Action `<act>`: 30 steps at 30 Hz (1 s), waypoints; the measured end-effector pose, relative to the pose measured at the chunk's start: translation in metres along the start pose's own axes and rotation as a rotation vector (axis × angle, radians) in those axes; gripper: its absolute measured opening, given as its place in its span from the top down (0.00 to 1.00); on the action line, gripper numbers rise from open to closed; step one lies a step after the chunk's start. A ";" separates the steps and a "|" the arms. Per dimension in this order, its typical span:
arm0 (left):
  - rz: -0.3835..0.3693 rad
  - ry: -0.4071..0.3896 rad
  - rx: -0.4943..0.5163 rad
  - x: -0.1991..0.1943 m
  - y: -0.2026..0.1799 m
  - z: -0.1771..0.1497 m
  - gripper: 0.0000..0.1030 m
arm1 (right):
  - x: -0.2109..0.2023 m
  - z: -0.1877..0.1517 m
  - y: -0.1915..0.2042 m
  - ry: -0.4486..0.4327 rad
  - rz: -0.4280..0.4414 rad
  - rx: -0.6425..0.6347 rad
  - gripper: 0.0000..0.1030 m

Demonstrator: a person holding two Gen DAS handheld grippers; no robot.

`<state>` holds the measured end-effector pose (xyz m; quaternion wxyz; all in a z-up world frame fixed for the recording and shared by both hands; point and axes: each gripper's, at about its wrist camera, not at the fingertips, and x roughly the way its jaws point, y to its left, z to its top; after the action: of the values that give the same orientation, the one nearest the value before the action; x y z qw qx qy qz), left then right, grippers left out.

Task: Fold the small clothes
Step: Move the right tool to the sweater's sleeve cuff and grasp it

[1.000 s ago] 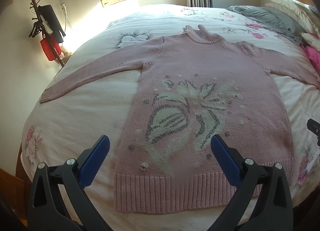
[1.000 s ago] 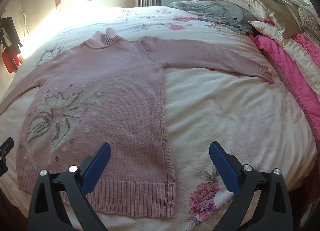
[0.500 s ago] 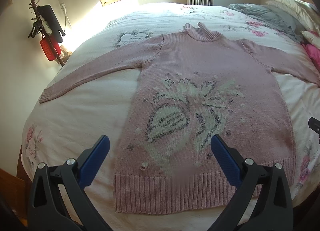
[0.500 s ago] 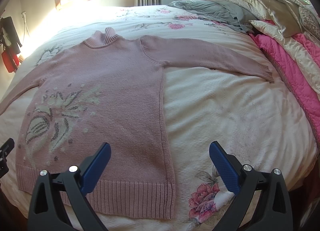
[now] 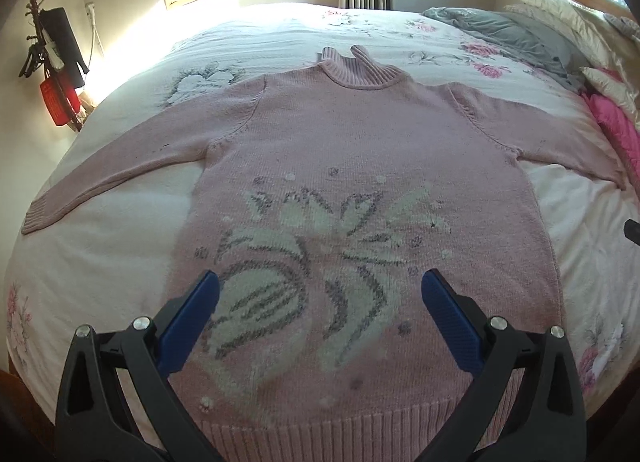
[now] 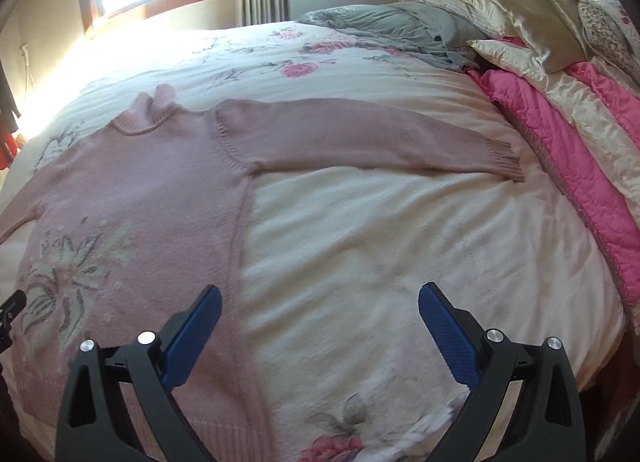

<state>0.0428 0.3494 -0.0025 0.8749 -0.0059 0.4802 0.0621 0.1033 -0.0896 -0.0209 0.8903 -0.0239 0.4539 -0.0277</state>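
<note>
— While both claws hang above the bed with nothing between their fingers, which step would you say we are in?

— The very start, I think. The left gripper (image 5: pixel 316 316) is spread wide and holds nothing; just ahead of it and below lies the flower pattern (image 5: pixel 320 262) on the chest of the pink sweater (image 5: pixel 360 142). The right gripper (image 6: pixel 320 328) is also spread wide and empty. Under its left finger is the side seam of the pink sweater (image 6: pixel 140 182), and under its right finger only the white bedspread (image 6: pixel 400 242).

— So the sweater is not folded at all?

— No fold shows. It lies flat, face up, the collar (image 5: pixel 356 70) far ahead of the left claw, the ribbed hem (image 5: pixel 340 434) close below it. One sleeve (image 5: pixel 120 166) reaches out far to the left of the left claw, and the other sleeve (image 6: pixel 360 138) stretches ahead and to the right of the right claw, its cuff (image 6: pixel 502 156) near the pink quilt (image 6: pixel 580 182).

— What does the next move need, then?

— In my judgement, each claw should travel outward to its own sleeve, close on the cuff or the shoulder edge, and bring it across the body. The knit looks soft, so a pinch must catch only the layers wanted.
</note>
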 end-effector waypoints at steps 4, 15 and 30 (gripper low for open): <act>-0.006 -0.019 0.036 0.028 -0.044 0.044 0.03 | 0.036 0.050 -0.069 -0.007 -0.108 0.046 0.04; -0.102 -0.034 0.032 0.106 -0.189 0.156 0.03 | 0.178 0.150 -0.267 0.153 -0.070 0.303 0.04; -0.094 0.027 0.086 0.179 -0.260 0.177 0.03 | 0.266 0.140 -0.343 0.246 0.098 0.426 0.36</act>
<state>0.3158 0.1224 -0.0702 0.8698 0.0082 0.4933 0.0003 0.3637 -0.4479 -0.1302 0.8135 0.1897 0.5436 -0.0821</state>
